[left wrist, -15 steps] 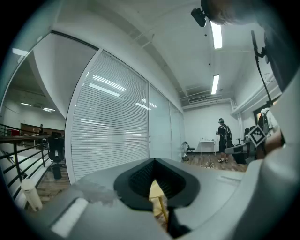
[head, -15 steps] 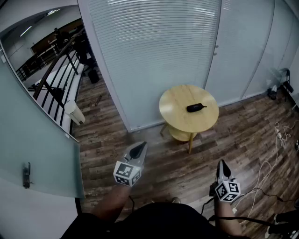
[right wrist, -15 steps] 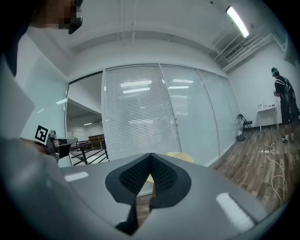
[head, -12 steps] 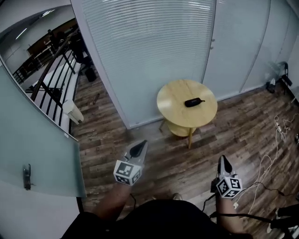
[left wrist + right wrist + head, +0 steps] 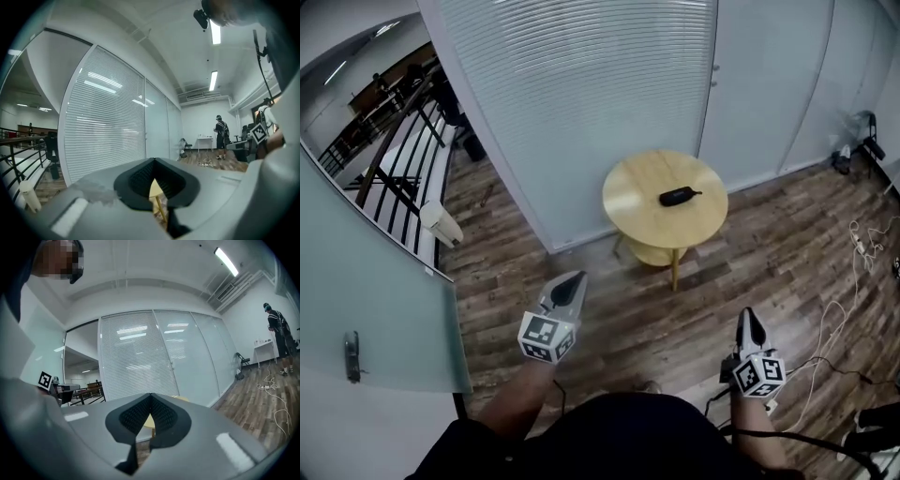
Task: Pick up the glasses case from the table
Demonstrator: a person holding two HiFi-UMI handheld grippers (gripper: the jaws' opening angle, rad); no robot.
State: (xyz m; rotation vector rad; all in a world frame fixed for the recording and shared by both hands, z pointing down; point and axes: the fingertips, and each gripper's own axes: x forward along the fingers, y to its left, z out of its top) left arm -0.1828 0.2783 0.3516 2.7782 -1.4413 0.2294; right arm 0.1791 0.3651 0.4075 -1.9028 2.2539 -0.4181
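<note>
Now my left gripper (image 5: pixel 573 280) and right gripper (image 5: pixel 749 315) are both pressed together, empty; the glasses case (image 5: pixel 677 196) lies on the table (image 5: pixel 633 217)

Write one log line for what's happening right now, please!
left gripper: shut, empty | right gripper: shut, empty | glasses case: on round table, untouched

A: State of the left grey two-jaw gripper (image 5: pixel 572 281)?

B: At the near left, held out ahead and tipped slightly downward. The marker cube (image 5: pixel 542 337) sits behind its jaws. The dark ribbed pads (image 5: pixel 139 180) meet at the tips, with nothing between them.

A: And the right grey two-jaw gripper (image 5: pixel 750 319)?

B: At the near right and level, reaching a little less far than the left. Its jaws are closed tip to tip and empty.

A: Arms?

B: The left forearm (image 5: pixel 508 412) angles far and rightward. Only a short stretch of the right forearm (image 5: pixel 761 442) shows.
</note>
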